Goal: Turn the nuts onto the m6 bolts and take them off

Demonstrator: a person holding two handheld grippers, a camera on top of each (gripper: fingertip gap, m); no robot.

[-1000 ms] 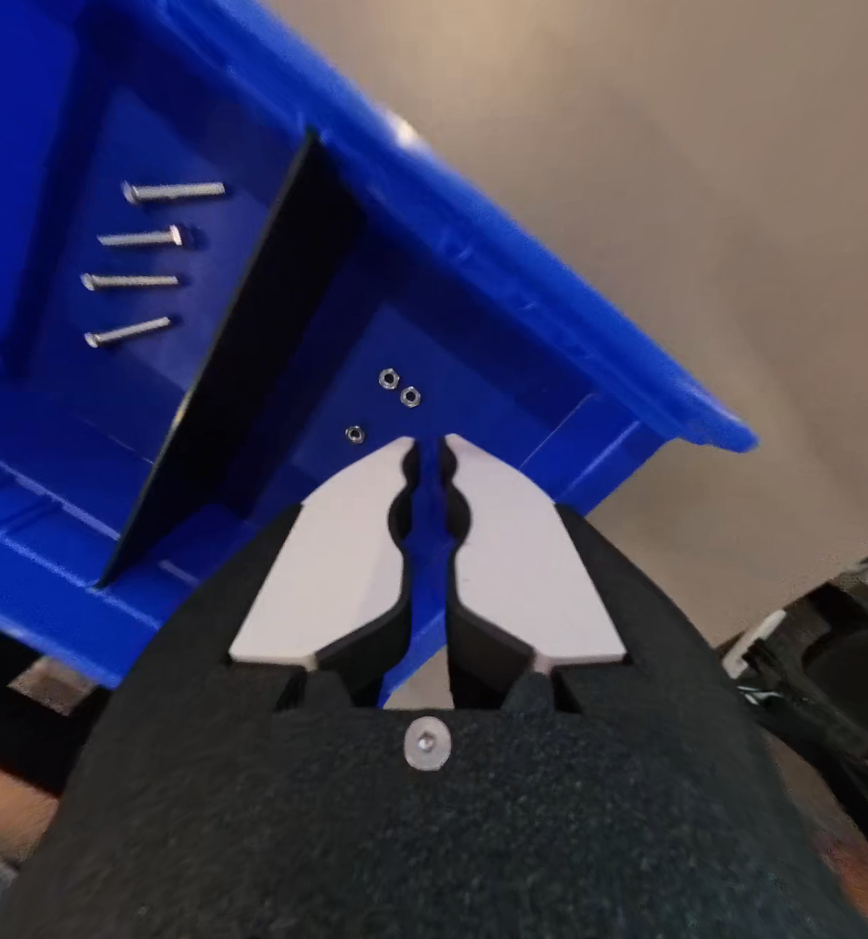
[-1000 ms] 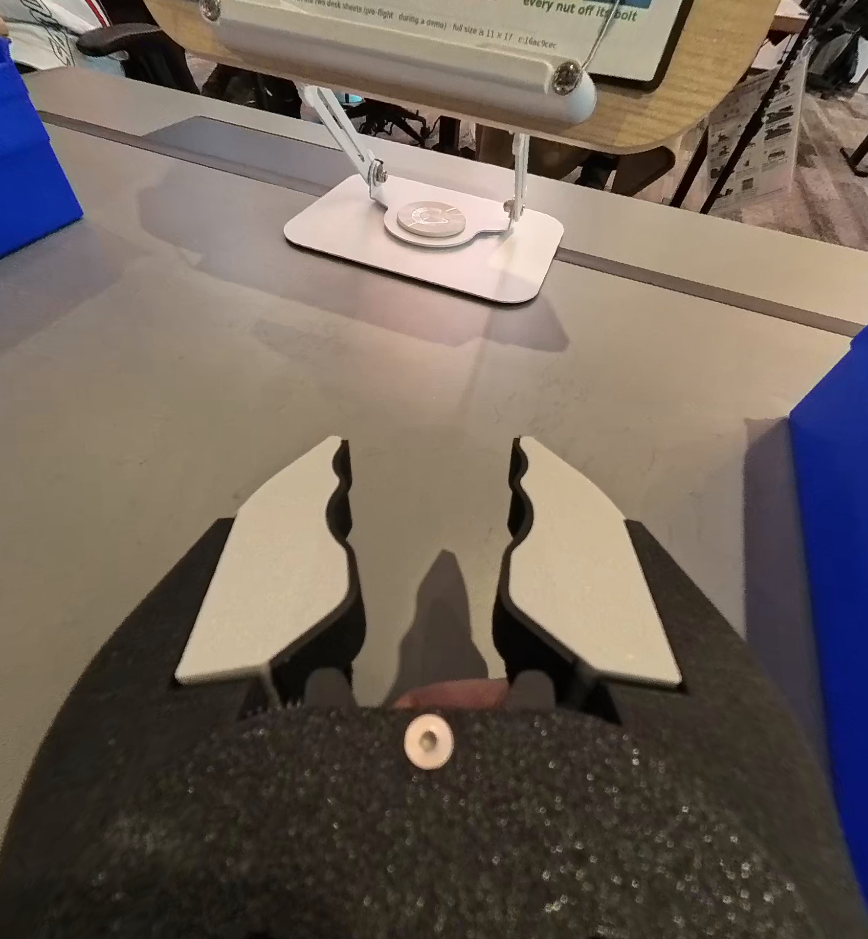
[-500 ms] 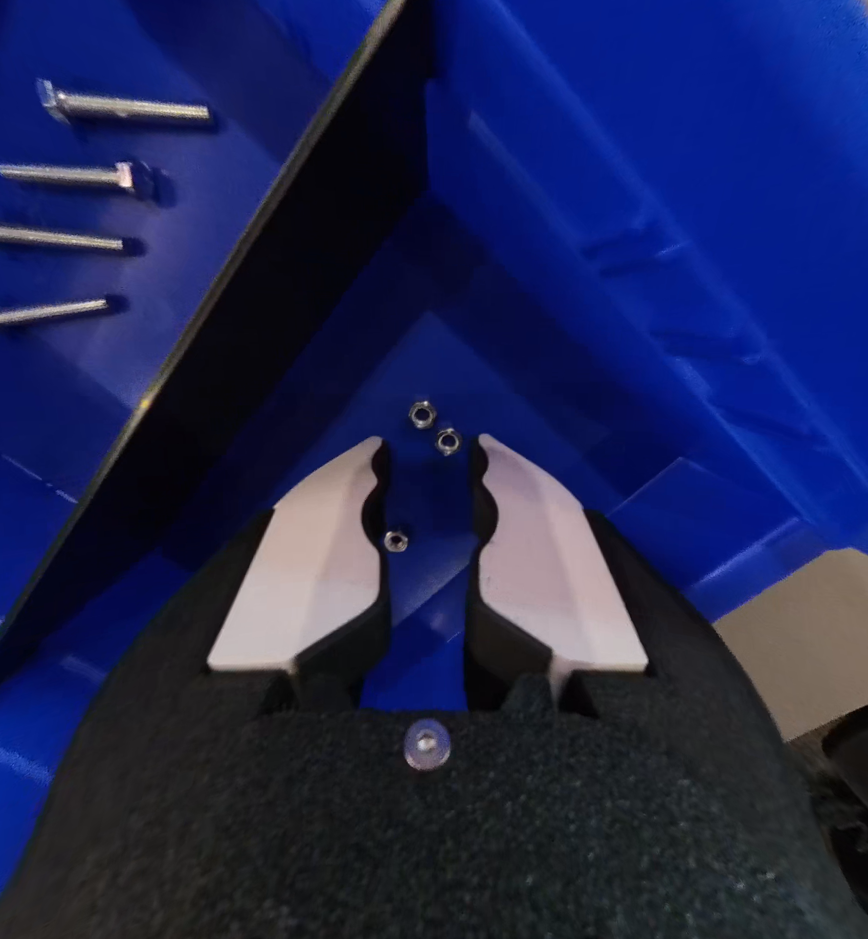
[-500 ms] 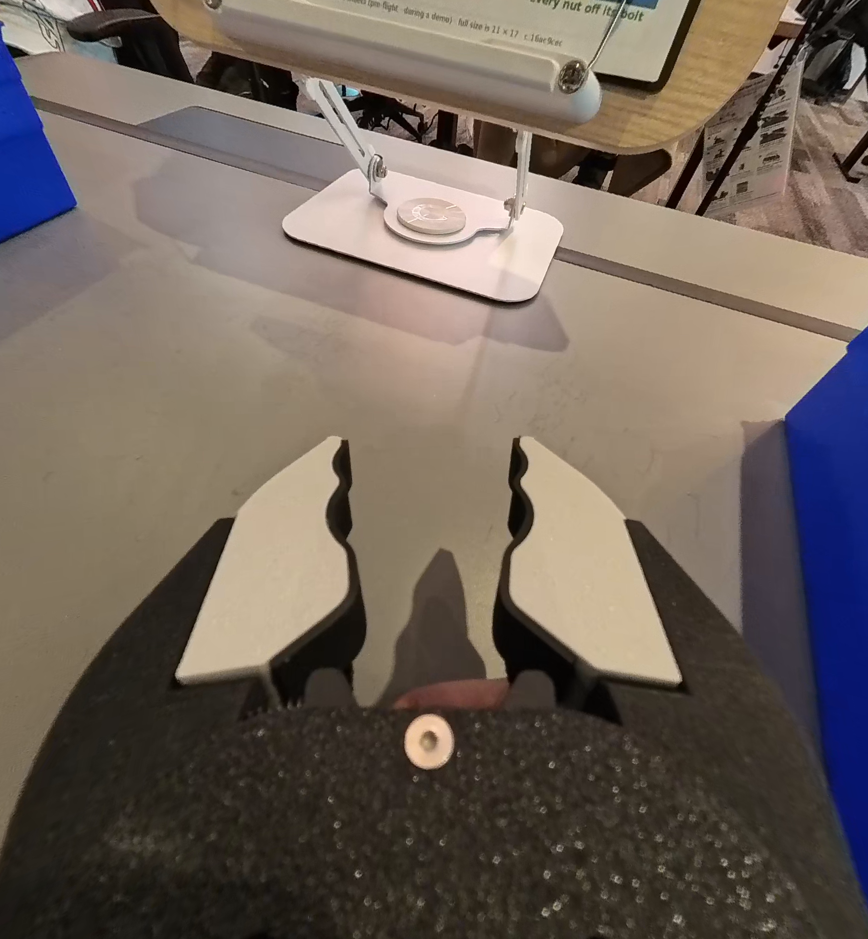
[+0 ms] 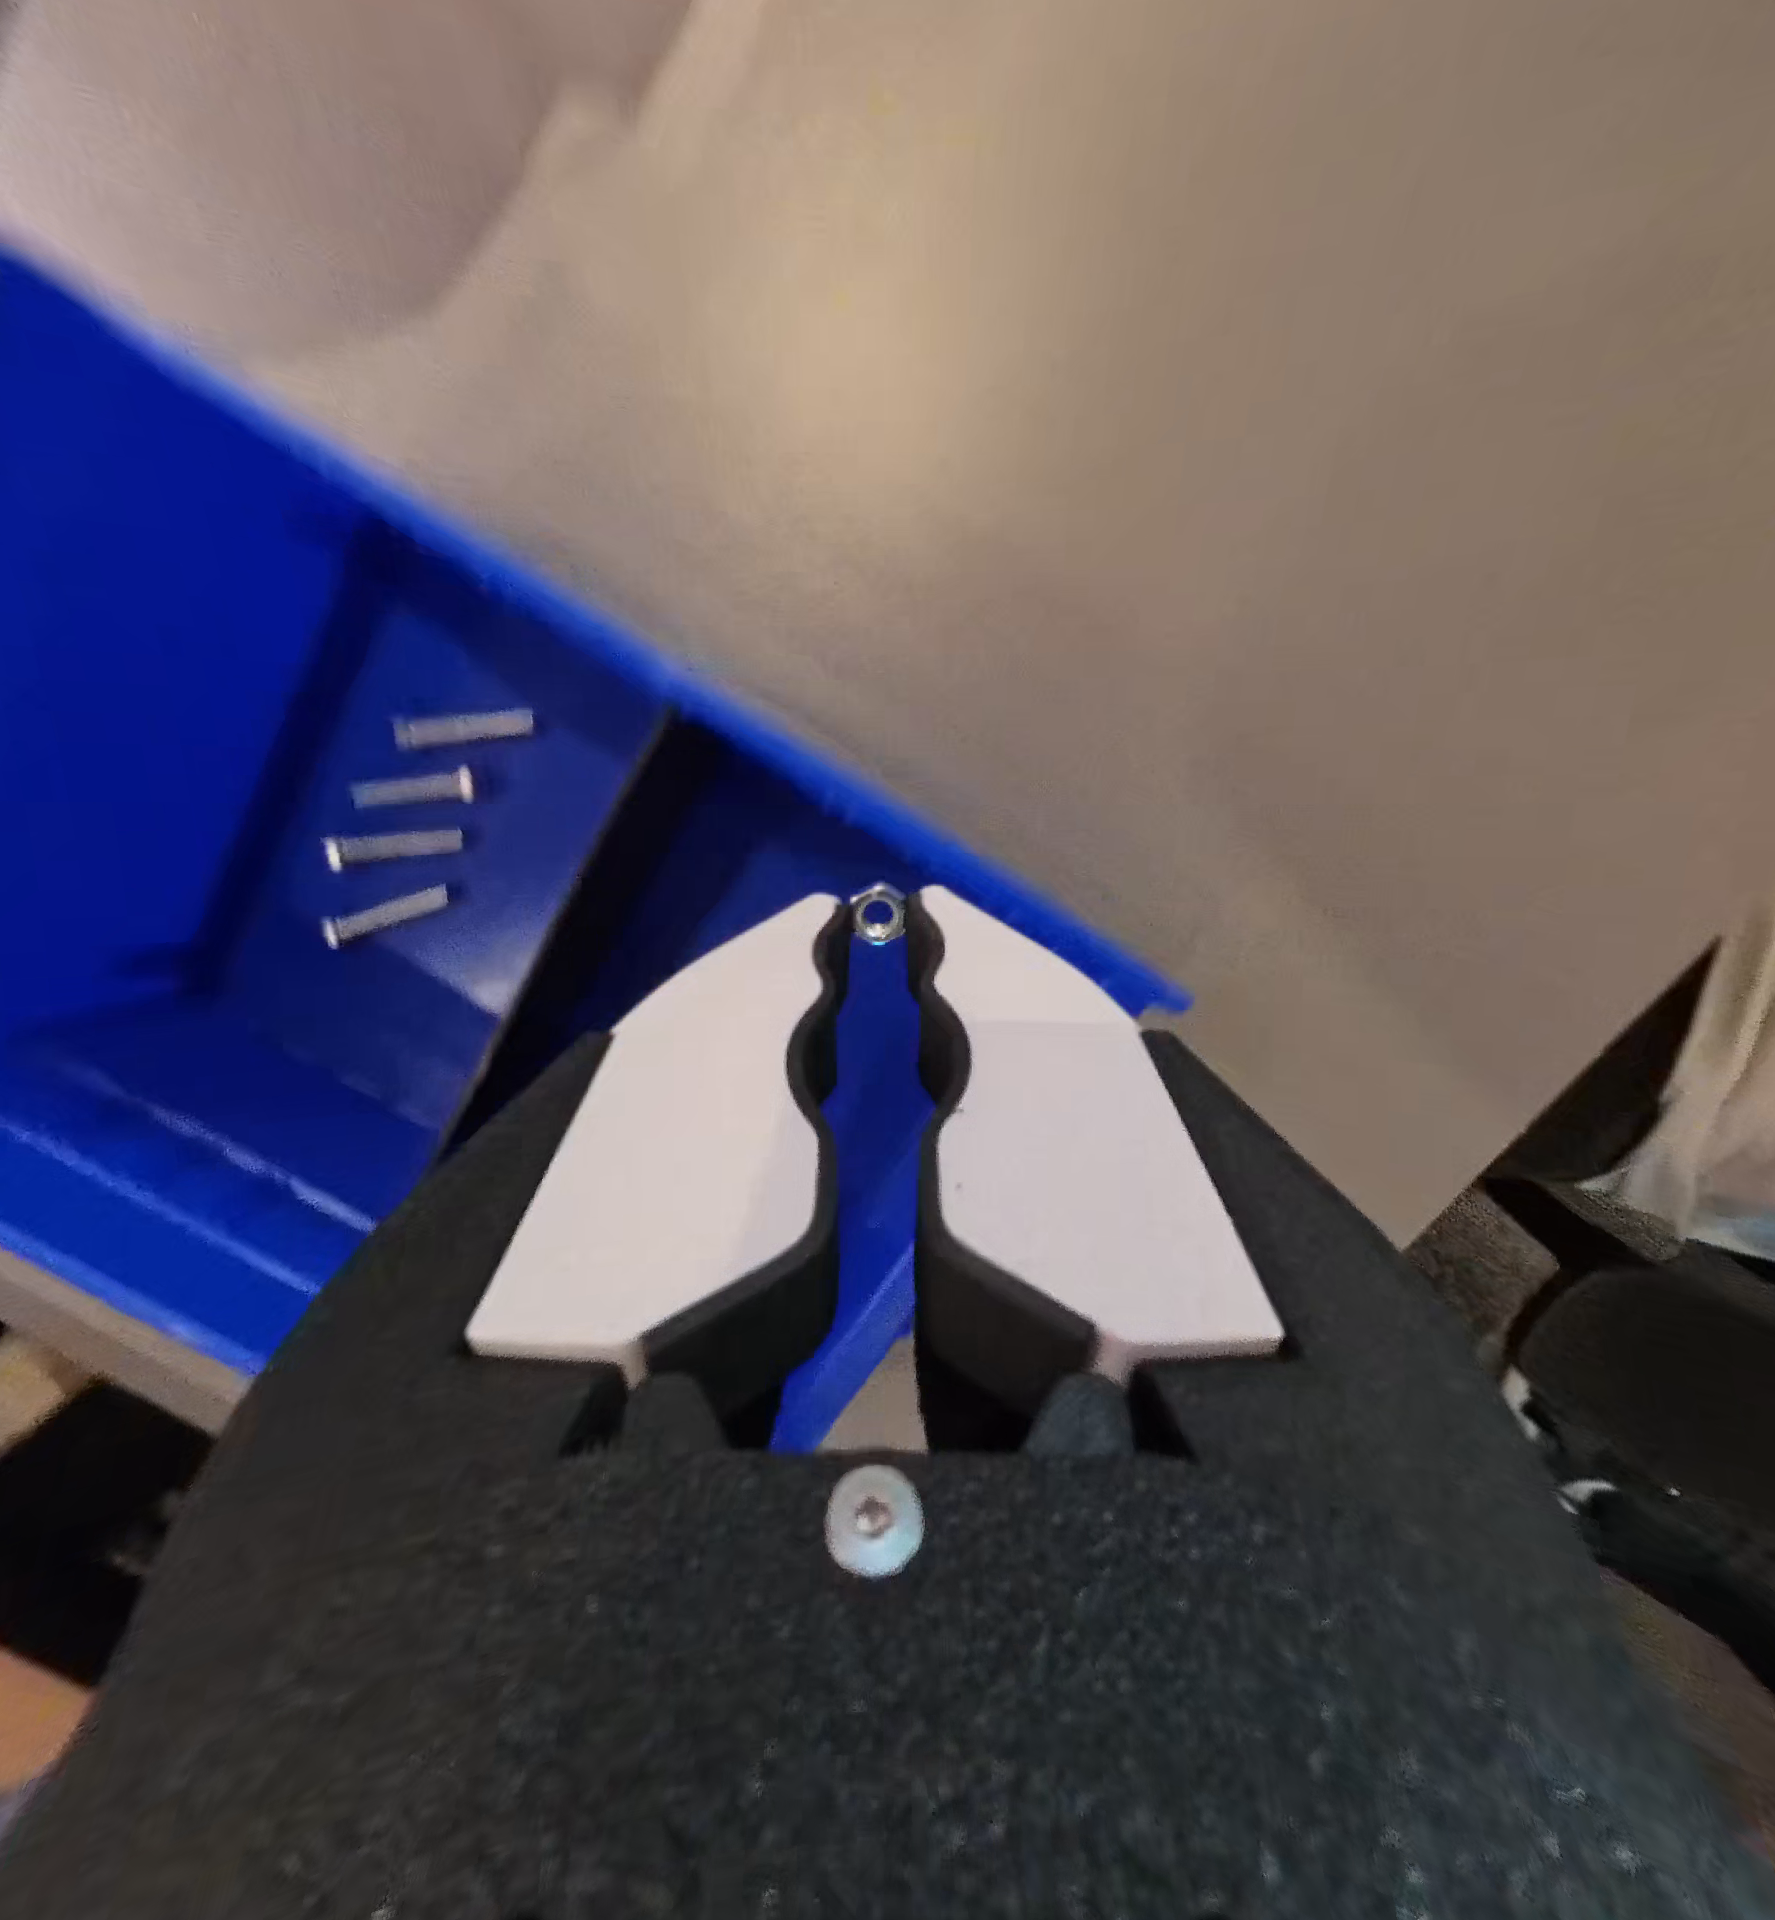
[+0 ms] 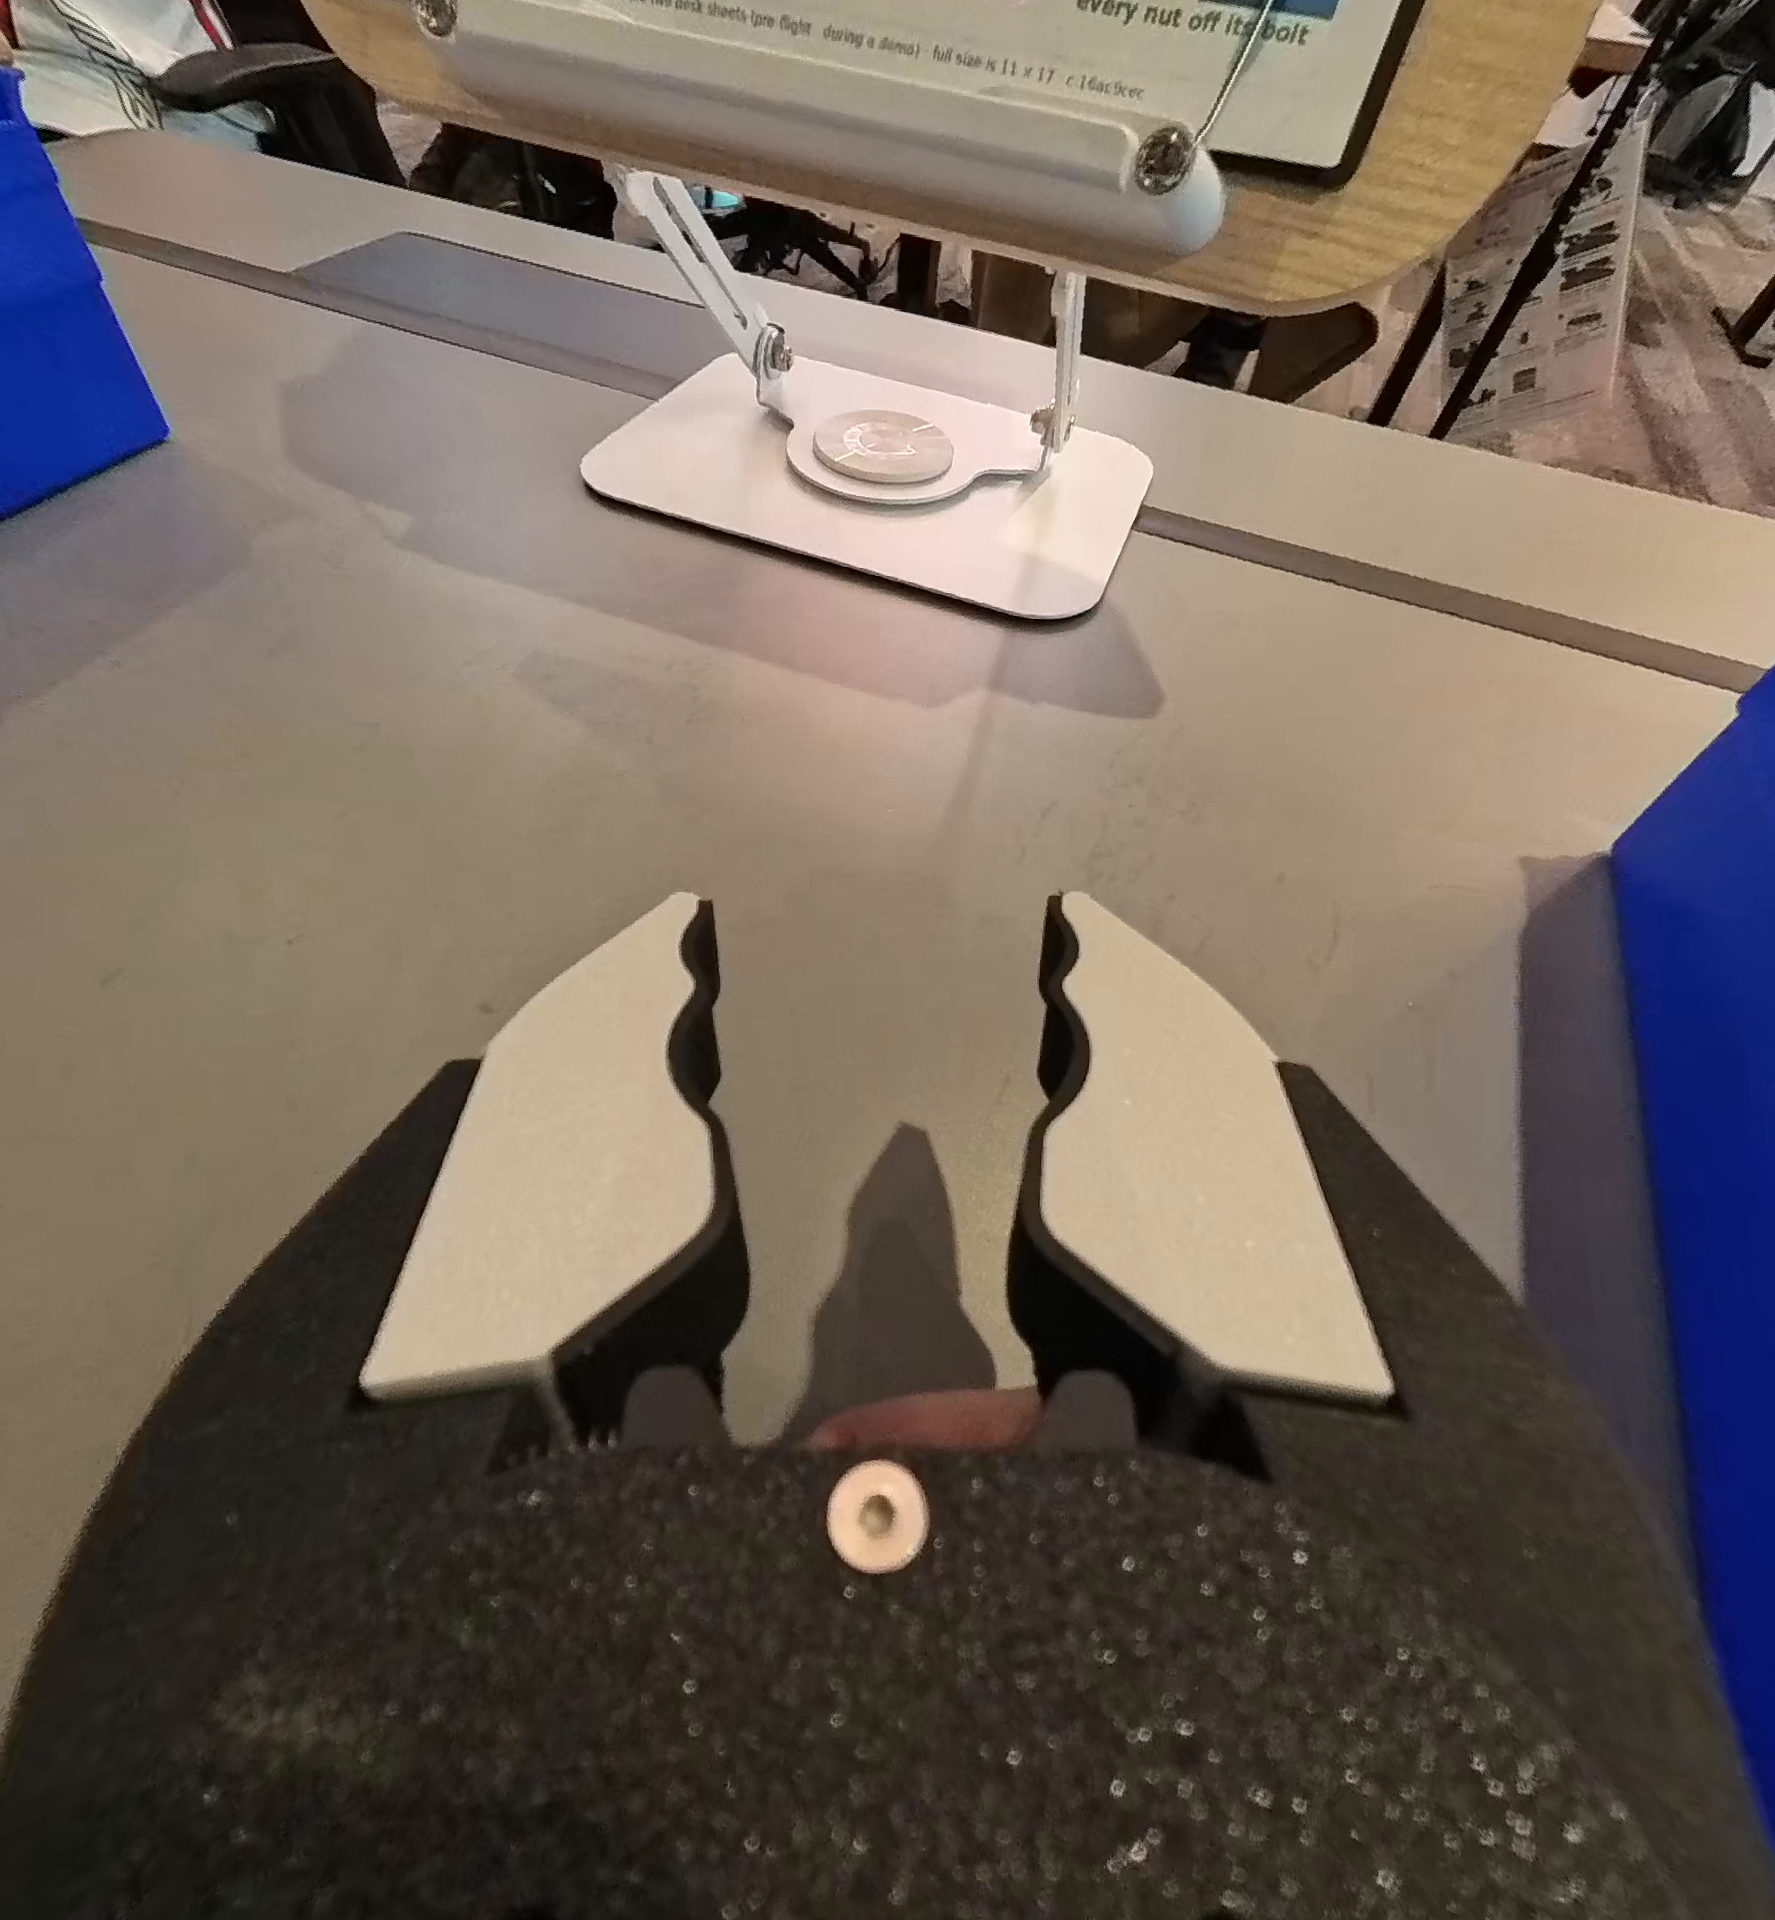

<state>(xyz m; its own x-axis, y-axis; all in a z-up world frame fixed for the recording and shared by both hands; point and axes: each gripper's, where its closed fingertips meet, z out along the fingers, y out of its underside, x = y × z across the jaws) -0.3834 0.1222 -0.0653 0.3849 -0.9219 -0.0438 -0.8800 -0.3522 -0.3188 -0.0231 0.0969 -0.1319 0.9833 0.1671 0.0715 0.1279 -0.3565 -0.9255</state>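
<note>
My left tongs (image 5: 875,920) are drawn narrow and pinch a small silver hex nut (image 5: 875,917) right at their tips, with a pad pressed against each side and its hole facing me. They hang over the blue bin (image 5: 135,727), above the compartment on the near side of the black divider (image 5: 571,956). Beyond that divider, 4 silver bolts (image 5: 395,831) lie roughly parallel on the bin floor. The tan desk (image 5: 1174,468) spreads past the bin's rim. My right tongs (image 6: 878,925) stand wide with nothing between them, above the bare grey desk (image 6: 343,779). Ahead of them sits a white stand base (image 6: 867,483), with another blue bin (image 6: 1735,1143) just to the right.
</note>
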